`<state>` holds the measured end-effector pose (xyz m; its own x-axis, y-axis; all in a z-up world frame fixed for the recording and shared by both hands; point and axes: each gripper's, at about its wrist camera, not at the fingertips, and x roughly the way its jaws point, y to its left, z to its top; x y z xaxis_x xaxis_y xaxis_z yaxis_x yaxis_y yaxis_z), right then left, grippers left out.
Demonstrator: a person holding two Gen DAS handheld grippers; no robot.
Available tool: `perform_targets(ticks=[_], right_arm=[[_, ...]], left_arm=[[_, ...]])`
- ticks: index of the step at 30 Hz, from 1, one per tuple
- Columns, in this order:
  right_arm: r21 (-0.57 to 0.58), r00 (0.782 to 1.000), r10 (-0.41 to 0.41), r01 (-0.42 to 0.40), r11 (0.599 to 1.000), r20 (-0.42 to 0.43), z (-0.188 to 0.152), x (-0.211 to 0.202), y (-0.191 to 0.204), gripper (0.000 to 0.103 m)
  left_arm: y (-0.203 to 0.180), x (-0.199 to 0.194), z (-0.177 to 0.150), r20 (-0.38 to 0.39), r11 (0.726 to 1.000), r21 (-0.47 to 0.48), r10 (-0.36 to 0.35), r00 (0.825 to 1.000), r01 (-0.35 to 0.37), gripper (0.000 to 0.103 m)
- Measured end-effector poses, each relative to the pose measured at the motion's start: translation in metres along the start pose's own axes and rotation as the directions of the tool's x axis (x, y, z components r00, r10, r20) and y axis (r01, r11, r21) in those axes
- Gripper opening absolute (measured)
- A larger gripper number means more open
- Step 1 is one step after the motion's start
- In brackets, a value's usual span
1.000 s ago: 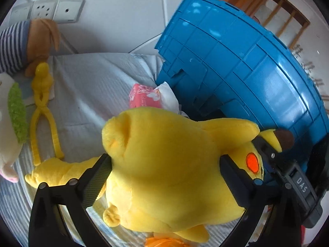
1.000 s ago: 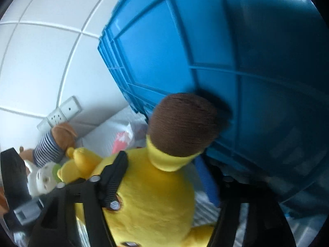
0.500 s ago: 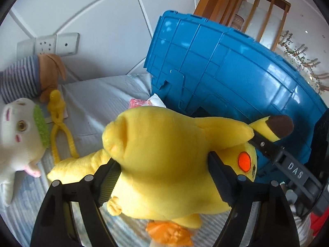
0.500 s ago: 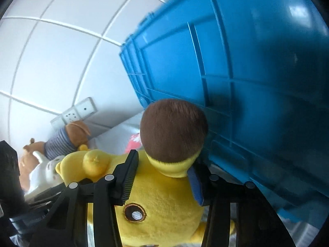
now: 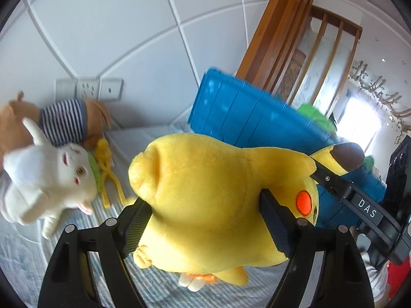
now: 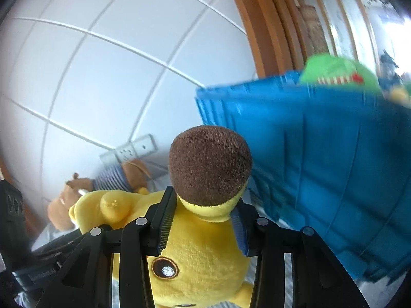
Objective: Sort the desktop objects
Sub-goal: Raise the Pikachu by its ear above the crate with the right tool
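A yellow plush toy [image 5: 218,200] is held off the counter [image 5: 23,261] by both tools at once. The body of the toy is clamped between the two black fingers of the left tool [image 5: 205,220], whose ridged pads are pressed into the fabric on either side. The right tool [image 6: 203,223] is closed on one ear of the same toy, just below the ear's brown tip [image 6: 209,164]; in the left wrist view that tool is seen reaching in from the right.

Behind the toy and to its right a blue crate [image 5: 246,118] is seen, tilted in the view, and something green [image 6: 336,71] shows over its rim. On the striped cloth of the counter, to the left, a white plush animal [image 5: 51,182] is lying, with a brown plush in a striped shirt [image 5: 61,120] behind it against the wall. A thin yellow rubber figure [image 5: 108,169] is lying beside the white one. Wall sockets [image 5: 90,88] are set in the white tiled wall [image 5: 102,25].
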<state>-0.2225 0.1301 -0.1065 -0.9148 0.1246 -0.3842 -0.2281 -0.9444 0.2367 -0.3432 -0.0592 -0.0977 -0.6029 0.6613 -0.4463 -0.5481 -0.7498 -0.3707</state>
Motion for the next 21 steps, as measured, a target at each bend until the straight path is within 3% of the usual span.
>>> perform_targets(ticks=[5, 11, 16, 21], right_arm=[[-0.045, 0.998, 0.037, -0.035, 0.998, 0.045, 0.037, -0.029, 0.019, 0.040], [-0.122, 0.984, 0.073, -0.054, 0.991, 0.160, 0.124, -0.065, 0.039, 0.040], [-0.165, 0.972, 0.090, -0.054, 0.985, 0.218, 0.195, -0.082, 0.018, 0.040], [-0.210, 0.969, 0.116, -0.069, 0.975, 0.217, 0.270, -0.063, -0.046, 0.040]], left_arm=[[-0.026, -0.038, 0.038, 0.086, 1.000, 0.020, -0.006, 0.996, 0.004, 0.082], [-0.082, -0.065, 0.102, 0.193, 0.996, 0.079, -0.042, 0.980, 0.027, 0.082], [-0.141, -0.047, 0.153, 0.242, 0.991, 0.121, -0.080, 0.967, 0.051, 0.082], [-0.201, 0.012, 0.192, 0.248, 0.991, 0.124, -0.083, 0.965, 0.054, 0.082]])
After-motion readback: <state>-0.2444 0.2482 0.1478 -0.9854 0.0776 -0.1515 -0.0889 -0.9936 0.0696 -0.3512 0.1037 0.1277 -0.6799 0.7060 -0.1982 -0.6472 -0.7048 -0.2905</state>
